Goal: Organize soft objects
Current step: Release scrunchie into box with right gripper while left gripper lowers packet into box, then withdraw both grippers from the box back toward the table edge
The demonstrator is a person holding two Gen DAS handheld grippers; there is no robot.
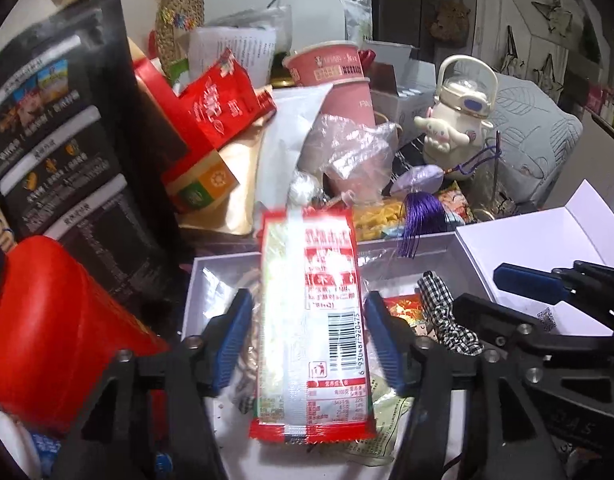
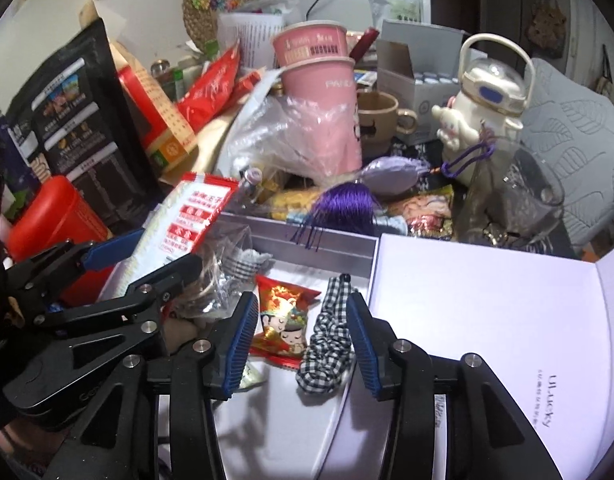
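Observation:
A long red-and-white snack packet (image 1: 311,320) stands lengthwise between the blue pads of my left gripper (image 1: 309,338). A thin gap shows on each side, so the gripper is open around it. Its lower end hangs over the open white box (image 1: 211,264). Seen from the right wrist, the same packet (image 2: 179,216) lies between the left gripper's fingers (image 2: 111,254). My right gripper (image 2: 301,344) is open low over the box (image 2: 307,246). A black-and-white checked scrunchie (image 2: 327,340) and a small red snack packet (image 2: 283,320) lie between its pads, neither squeezed.
The box's white lid (image 2: 487,320) lies open to the right. Clutter is piled behind the box: a purple tasselled sachet (image 2: 347,200), stacked pink cups (image 2: 319,80), a white character bottle (image 2: 483,108) and a clear glass (image 2: 519,192). A red canister (image 1: 55,320) and a black pouch (image 1: 59,132) stand left.

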